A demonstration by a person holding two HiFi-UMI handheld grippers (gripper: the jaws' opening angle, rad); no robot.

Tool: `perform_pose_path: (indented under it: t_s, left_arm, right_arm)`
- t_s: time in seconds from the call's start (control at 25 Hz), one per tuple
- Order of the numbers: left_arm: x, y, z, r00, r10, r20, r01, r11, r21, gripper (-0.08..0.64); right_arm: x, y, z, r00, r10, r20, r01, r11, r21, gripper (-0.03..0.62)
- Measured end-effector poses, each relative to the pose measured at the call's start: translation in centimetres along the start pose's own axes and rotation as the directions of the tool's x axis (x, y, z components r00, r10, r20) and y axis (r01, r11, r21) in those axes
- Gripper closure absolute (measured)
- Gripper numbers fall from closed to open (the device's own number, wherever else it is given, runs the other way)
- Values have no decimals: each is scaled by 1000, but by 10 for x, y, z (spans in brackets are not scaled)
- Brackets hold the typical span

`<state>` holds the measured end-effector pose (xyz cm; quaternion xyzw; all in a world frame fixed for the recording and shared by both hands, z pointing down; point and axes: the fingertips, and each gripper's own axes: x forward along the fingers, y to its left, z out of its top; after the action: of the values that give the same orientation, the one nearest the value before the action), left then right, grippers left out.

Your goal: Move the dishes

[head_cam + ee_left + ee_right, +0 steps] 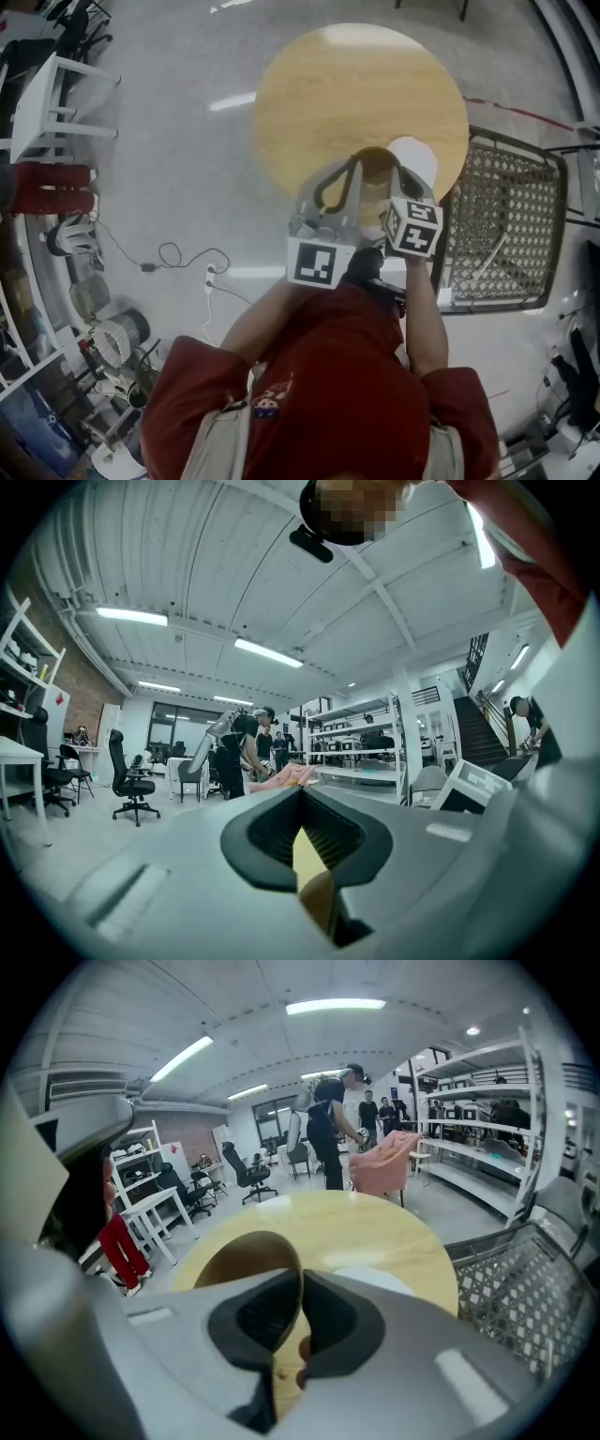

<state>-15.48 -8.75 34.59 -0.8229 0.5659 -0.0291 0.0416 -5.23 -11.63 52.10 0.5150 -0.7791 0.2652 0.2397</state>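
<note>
Pinches a tan bowl by its rim in the nearly closed right gripper, over a round wooden table, near a white dish. Holds the left gripper fully shut alongside, apparently on nothing, with a yellowish patch, hard to identify, behind its jaws.

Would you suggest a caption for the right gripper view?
Right tongs clamp a brown bowl by its rim over a wooden table.
</note>
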Motion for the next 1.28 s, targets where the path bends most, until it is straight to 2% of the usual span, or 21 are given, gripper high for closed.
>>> perform_pose_path:
  t_s: [0.2, 0.24, 0.36, 0.4, 0.52, 0.6, 0.88, 1.08, 1.28]
  left_arm:
    - [4, -7, 11, 999, -2, 42, 5, 997, -73, 554]
    - [5, -10, 13, 999, -14, 42, 16, 998, -61, 554]
    - [7, -20, 20, 996, -82, 32, 79, 995, 63, 554]
    - [7, -22, 23, 995, -89, 40, 87, 994, 62, 554]
    - [10, -29, 29, 994, -69, 80, 74, 995, -69, 554]
    - [12, -37, 34, 992, -85, 91, 93, 992, -89, 554]
    - [25, -84, 49, 971, -201, 129, 212, 974, -78, 554]
    - [34, -115, 58, 944, -294, 149, 305, 951, -55, 554]
    - [46, -154, 42, 918, -364, 161, 377, 924, -62, 554]
  right_arm:
    - [-24, -12, 22, 995, -44, 89, 38, 997, 65, 574]
    - [-31, -16, 26, 992, -59, 111, 51, 995, 81, 574]
    - [-50, -26, 37, 981, -98, 170, 80, 991, 111, 574]
    - [-56, -29, 41, 976, -110, 187, 87, 989, 123, 574]
    - [-75, -40, 51, 959, -151, 238, 115, 980, 162, 574]
    - [-90, -48, 57, 946, -183, 268, 137, 974, 182, 574]
    - [-144, -88, 62, 890, -299, 345, 207, 938, 278, 574]
    - [-180, -117, 58, 832, -402, 383, 261, 891, 371, 574]
    - [-194, -154, 29, 788, -485, 379, 311, 845, 435, 574]
